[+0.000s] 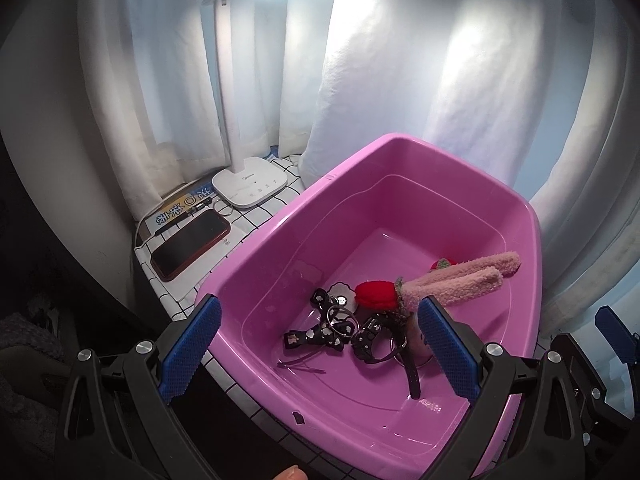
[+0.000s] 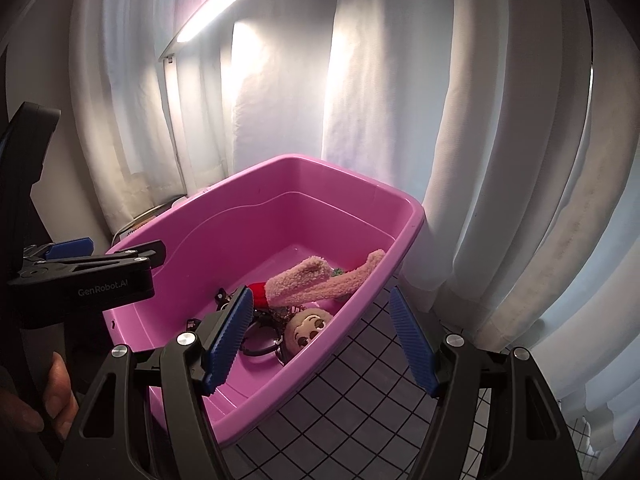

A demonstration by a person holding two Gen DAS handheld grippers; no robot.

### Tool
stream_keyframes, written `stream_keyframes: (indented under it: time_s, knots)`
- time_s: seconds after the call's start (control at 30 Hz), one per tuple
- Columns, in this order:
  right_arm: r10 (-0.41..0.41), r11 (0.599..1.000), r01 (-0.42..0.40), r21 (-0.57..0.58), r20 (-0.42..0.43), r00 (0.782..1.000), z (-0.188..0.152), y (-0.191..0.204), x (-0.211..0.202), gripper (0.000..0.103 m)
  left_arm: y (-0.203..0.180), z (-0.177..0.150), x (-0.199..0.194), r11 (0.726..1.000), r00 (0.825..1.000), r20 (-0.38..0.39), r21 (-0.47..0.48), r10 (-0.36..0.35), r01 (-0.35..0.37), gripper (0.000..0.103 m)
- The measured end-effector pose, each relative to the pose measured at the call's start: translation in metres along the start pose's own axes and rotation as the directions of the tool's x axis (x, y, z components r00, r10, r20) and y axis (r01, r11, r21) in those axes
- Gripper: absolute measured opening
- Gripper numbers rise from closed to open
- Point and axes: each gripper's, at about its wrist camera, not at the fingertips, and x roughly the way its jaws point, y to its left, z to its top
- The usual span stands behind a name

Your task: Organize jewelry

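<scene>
blue ribbed pads fill the bottom of both views: my left gripper (image 1: 320, 344) stands wide with nothing between its fingers, and my right gripper (image 2: 324, 340) is spread just as wide and also bare. in the left wrist view the left pad hangs outside the near wall of the pink tub (image 1: 400, 432), the right pad over its inside. in the right wrist view my left pad sits over the tub's interior and the other over the checked cloth (image 2: 360, 420) at lower right; my left gripper's black body shows at the left edge of that frame, level with the tub's rim.

just past the pads, on the tub floor, lies the jewelry in a loose heap: a black flower-print bow (image 1: 316, 334) at lower centre, a metal ring (image 1: 340, 320) touching it, a black watch (image 1: 370, 340) beside that with its strap running toward the near wall. a red knitted piece (image 1: 376, 294) sits just behind, joined to a plush doll (image 2: 306, 326) whose long pink ears (image 1: 464, 280) reach to the right wall.

farther back, in the left of the left wrist view, a dark phone (image 1: 192, 244) lies on the cloth outside the tub, near a white lamp base (image 1: 250, 188). white curtains (image 1: 400, 80) close off the top.
</scene>
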Motion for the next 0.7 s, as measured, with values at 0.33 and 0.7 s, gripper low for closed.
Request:
stream_keyframes:
  time_s: [0.33, 0.7]
  knots:
    - [0.003, 1.000, -0.003, -0.008, -0.004, 1.000, -0.0022, 0.0004, -0.0024, 0.068, 0.0032, -0.0006, -0.0025, 0.999, 0.999, 0.008, 0.002, 0.039, -0.039, 0.097]
    - [-0.003, 1.000, 0.003, -0.006, -0.009, 1.000, -0.0034, 0.0001, -0.0054, 0.067, 0.0041, 0.0005, -0.0055, 0.996, 0.996, 0.009, 0.020, 0.086, -0.086, 0.097]
